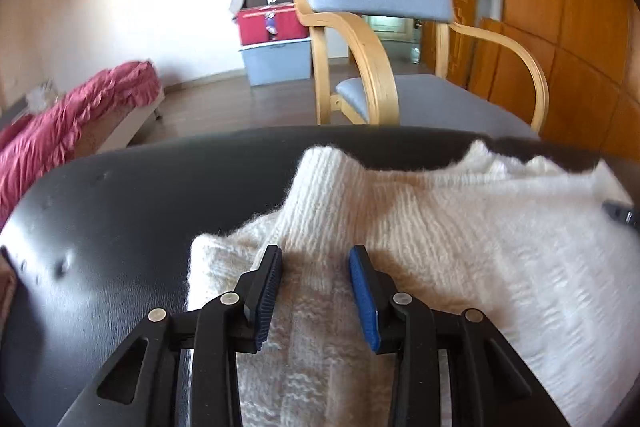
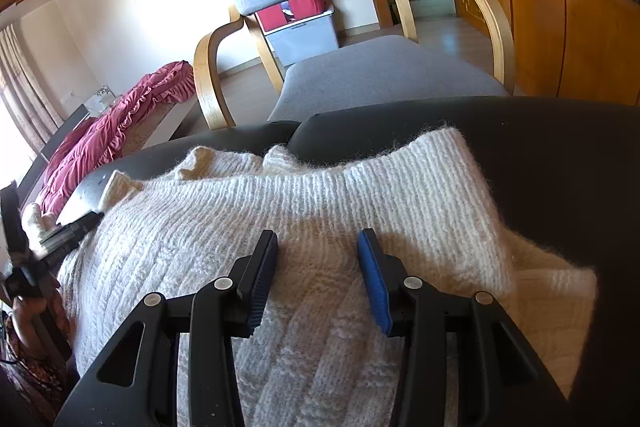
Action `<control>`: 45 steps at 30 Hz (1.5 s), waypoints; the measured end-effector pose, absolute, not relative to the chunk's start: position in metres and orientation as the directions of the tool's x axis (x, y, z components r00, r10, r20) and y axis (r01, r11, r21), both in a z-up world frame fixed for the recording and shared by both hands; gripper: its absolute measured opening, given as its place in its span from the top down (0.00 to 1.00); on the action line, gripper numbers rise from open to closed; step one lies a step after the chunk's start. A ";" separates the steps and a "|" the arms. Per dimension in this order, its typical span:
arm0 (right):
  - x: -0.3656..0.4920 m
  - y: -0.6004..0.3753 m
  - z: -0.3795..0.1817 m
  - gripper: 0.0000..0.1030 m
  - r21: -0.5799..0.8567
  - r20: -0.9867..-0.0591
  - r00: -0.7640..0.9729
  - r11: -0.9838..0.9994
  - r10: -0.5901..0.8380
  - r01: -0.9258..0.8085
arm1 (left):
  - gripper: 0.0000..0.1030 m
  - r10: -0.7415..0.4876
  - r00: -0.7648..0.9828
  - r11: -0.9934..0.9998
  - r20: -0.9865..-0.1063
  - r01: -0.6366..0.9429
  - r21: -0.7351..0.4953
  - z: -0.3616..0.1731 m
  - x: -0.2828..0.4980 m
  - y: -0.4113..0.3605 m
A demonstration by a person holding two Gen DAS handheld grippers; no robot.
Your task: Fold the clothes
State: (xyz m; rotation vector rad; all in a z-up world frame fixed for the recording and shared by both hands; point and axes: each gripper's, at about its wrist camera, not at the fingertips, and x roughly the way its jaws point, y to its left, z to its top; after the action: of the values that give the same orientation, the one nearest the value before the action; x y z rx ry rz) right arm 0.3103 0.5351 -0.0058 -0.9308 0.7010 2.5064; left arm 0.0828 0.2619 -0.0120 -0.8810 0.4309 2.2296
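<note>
a white knit sweater [image 1: 460, 247] is lying spread across the dark bench [image 1: 120, 211], its ribbed edge reaching toward the far rim and one folded part turning back near the left side. the left gripper [image 1: 316, 259] is hovering low over the sweater's left portion with its blue-padded fingers [image 1: 362, 291] standing apart, knit showing between them and nothing clamped; whether the tips are touching the wool cannot be told. the right gripper [image 2: 318, 245] is likewise sitting over the sweater [image 2: 320, 211] nearer its right portion, jaws parted to a similar width and gripping nothing. in the right wrist view the sweater's ribbed band is running along the far side of the bench [image 2: 560, 167], and a corner of the knit is extending toward the right edge. the left gripper's body [image 2: 60, 235] is showing at the far left of that view, beside the sweater. beyond the bench a chair [image 1: 380, 27] with grey cushions and bent wooden arms is standing close to the rim; farther back a red bedcover [image 1: 72, 123] is lying on a bed, and a storage bin [image 1: 278, 61] is standing by the wall.
</note>
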 end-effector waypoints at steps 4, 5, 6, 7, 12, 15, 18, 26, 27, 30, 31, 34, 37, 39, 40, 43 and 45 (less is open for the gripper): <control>0.311 0.535 -0.006 0.56 0.322 -0.681 -0.712 -0.803 0.172 -0.502 | 0.58 0.437 -0.556 -0.764 -0.707 -0.644 0.034 -0.013 0.065 0.268; 0.311 0.535 -0.006 0.56 0.326 -0.680 -0.713 -0.801 0.170 -0.502 | 0.56 0.435 -0.552 -0.777 -0.711 -0.630 0.014 -0.015 0.060 0.267; 0.312 0.536 -0.006 0.56 0.332 -0.678 -0.716 -0.799 0.168 -0.501 | 0.56 0.450 -0.542 -0.781 -0.710 -0.624 -0.019 -0.016 0.058 0.263; 0.313 0.536 -0.006 0.56 0.339 -0.675 -0.719 -0.797 0.165 -0.501 | 0.55 0.465 -0.531 -0.785 -0.709 -0.617 -0.052 -0.016 0.055 0.260; 0.332 0.534 0.012 0.56 0.403 -0.581 -0.795 -0.788 0.172 -0.465 | 0.56 0.531 -0.590 -0.802 -0.608 -0.582 -0.135 -0.006 0.066 0.229; 0.347 0.529 0.026 0.56 0.368 -0.589 -0.780 -0.789 0.212 -0.492 | 0.57 0.627 -0.627 -0.760 -0.463 -0.623 -0.186 0.009 0.088 0.200; 0.365 0.523 0.027 0.56 0.294 -0.641 -0.720 -0.780 0.267 -0.552 | 0.56 0.684 -0.600 -0.700 -0.416 -0.701 -0.139 0.012 0.108 0.193; 0.380 0.538 -0.006 0.69 0.207 -0.708 -0.630 -0.759 0.320 -0.617 | 0.54 0.587 -0.431 -0.710 -0.686 -0.681 -0.180 -0.025 0.066 0.230; 0.382 0.542 -0.005 0.70 0.232 -0.701 -0.638 -0.745 0.318 -0.626 | 0.54 0.611 -0.422 -0.705 -0.669 -0.674 -0.219 -0.025 0.064 0.223; 0.396 0.537 0.004 0.70 0.268 -0.672 -0.665 -0.730 0.325 -0.628 | 0.54 0.677 -0.401 -0.685 -0.617 -0.650 -0.330 -0.023 0.057 0.202; 0.406 0.533 0.011 0.70 0.267 -0.658 -0.673 -0.730 0.339 -0.629 | 0.54 0.686 -0.403 -0.684 -0.606 -0.640 -0.349 -0.023 0.056 0.196; 0.436 0.519 0.029 0.70 0.252 -0.631 -0.681 -0.731 0.372 -0.634 | 0.56 0.694 -0.430 -0.693 -0.577 -0.617 -0.373 -0.020 0.058 0.181; 0.462 0.506 0.041 0.67 0.251 -0.640 -0.685 -0.748 0.347 -0.614 | 0.56 0.690 -0.436 -0.698 -0.578 -0.612 -0.371 -0.018 0.057 0.176; 0.470 0.495 0.041 0.66 0.222 -0.672 -0.659 -0.758 0.337 -0.614 | 0.56 0.685 -0.412 -0.696 -0.601 -0.615 -0.372 -0.018 0.050 0.176; 0.470 0.491 0.040 0.65 0.208 -0.686 -0.646 -0.760 0.335 -0.615 | 0.56 0.689 -0.398 -0.690 -0.606 -0.617 -0.379 -0.019 0.051 0.171; 0.472 0.476 0.023 0.62 0.193 -0.727 -0.619 -0.777 0.298 -0.600 | 0.56 0.707 -0.346 -0.665 -0.617 -0.623 -0.412 -0.021 0.051 0.154; 0.469 0.469 0.008 0.62 0.172 -0.756 -0.587 -0.777 0.290 -0.605 | 0.56 0.711 -0.315 -0.653 -0.628 -0.627 -0.425 -0.023 0.052 0.140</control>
State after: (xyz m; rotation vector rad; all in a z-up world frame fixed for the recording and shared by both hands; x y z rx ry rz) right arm 0.4692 0.4693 0.0078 -1.0132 0.5714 2.3461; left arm 0.0521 0.1400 -0.0231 -1.0416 -0.1281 2.0348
